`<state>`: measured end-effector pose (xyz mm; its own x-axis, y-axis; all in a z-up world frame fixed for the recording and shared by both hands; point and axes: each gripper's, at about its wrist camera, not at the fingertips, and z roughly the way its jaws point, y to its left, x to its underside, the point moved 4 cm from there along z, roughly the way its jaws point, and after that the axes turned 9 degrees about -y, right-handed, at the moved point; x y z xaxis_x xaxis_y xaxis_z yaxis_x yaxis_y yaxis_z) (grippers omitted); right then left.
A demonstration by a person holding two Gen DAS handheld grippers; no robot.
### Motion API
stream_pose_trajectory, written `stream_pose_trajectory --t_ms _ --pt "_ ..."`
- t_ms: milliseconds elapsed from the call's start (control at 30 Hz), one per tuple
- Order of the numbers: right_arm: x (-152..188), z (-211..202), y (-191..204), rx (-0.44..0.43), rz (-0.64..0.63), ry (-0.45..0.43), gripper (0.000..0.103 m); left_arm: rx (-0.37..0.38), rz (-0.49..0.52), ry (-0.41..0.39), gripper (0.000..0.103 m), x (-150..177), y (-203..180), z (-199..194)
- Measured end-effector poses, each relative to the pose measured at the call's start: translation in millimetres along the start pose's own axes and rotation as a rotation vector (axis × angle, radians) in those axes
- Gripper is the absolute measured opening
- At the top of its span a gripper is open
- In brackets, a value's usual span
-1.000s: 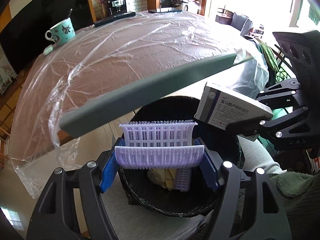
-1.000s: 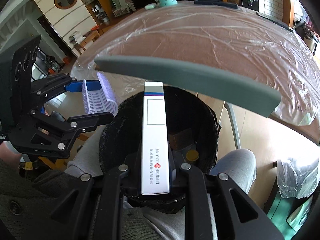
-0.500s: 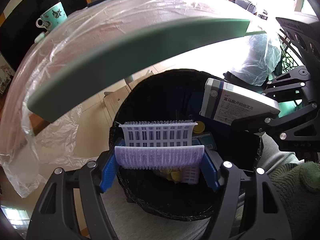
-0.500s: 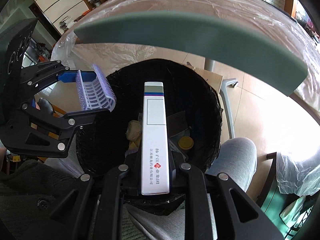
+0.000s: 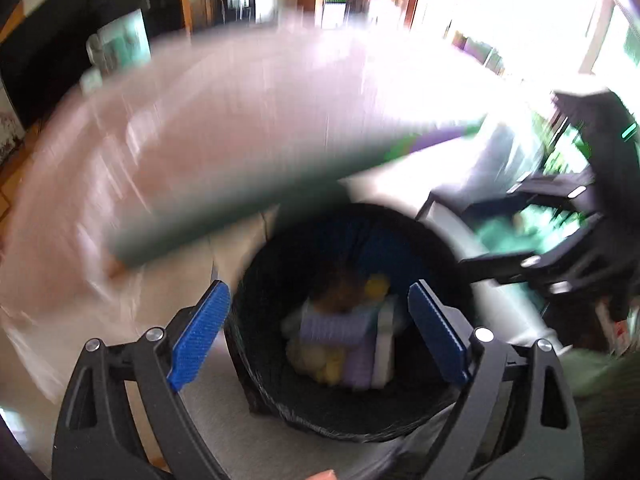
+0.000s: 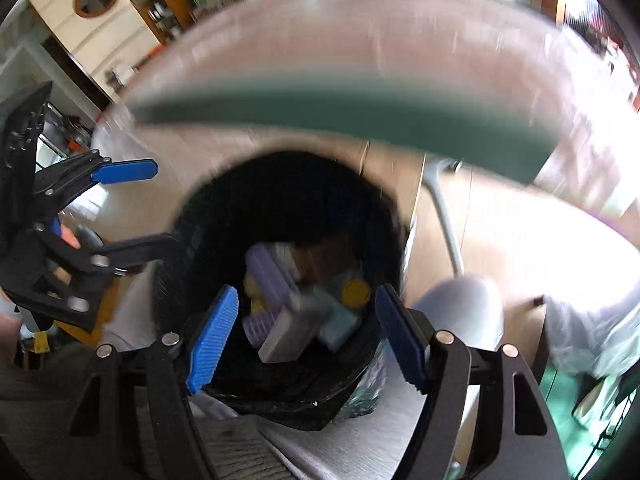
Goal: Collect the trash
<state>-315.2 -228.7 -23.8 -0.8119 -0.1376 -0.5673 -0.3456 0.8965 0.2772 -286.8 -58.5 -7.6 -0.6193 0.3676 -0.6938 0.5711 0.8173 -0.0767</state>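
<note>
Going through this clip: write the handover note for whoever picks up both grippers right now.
Left gripper: jaws opening, nothing between them.
Right gripper: jaws opening, nothing between them.
Both hang over the black bin.
In the bin: lilac plastic basket, white carton, yellow cap, other scraps.
Done: both pieces are in the bin.
Left: table is blurred; check it for more trash.

A black-lined bin (image 6: 188,240) holds a lilac basket (image 6: 268,276), a white box (image 6: 284,336) and a yellow lid (image 6: 354,292).
</note>
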Motion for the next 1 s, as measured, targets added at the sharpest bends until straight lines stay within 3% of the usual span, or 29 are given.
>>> stream_pose_trajectory --t_ms 33,100,167,233,300,367,467,600,733,833,1000 --pt "-22 -19 -1 0.007 -0.022 -0.073 0.079 -0.008 0.009 -0.074 0.097 -22 2 -20" --pt "-55 -39 -11 0.057 -0.032 -0.178 0.099 -0.079 0.027 -0.206 0.102 -62 13 -44" --pt "-97 -50 -40 0.145 0.005 -0.277 0.099 -0.186 0.037 -0.311 0.102 -99 34 -49" --pt "-134 -42 -80 0.216 0.073 -0.301 0.099 -0.276 0.011 -0.328 0.102 -126 62 -35" --pt "-163 -25 -117 0.259 0.110 -0.312 0.099 -0.305 -0.048 -0.303 0.102 -147 92 -8" --pt "-182 -4 -151 0.359 0.138 -0.284 0.099 -0.326 -0.102 -0.279 0.102 -158 116 17" --pt "-198 25 -189 0.397 0.198 -0.230 0.099 -0.387 -0.153 -0.227 0.102 -167 152 57" --pt "-202 60 -227 0.433 0.264 -0.172 0.099 -0.401 -0.232 -0.151 0.102 -163 178 109" --pt "-202 72 -237 0.509 0.221 -0.166 0.099 -0.405 -0.283 -0.111 0.102 -159 196 133" --pt "-201 74 -242 0.533 0.229 -0.185 0.099 -0.424 -0.300 -0.099 0.102 -161 201 144" --pt "-208 76 -246 0.540 0.232 -0.181 0.099 -0.416 -0.320 -0.014 0.102 -157 205 160"
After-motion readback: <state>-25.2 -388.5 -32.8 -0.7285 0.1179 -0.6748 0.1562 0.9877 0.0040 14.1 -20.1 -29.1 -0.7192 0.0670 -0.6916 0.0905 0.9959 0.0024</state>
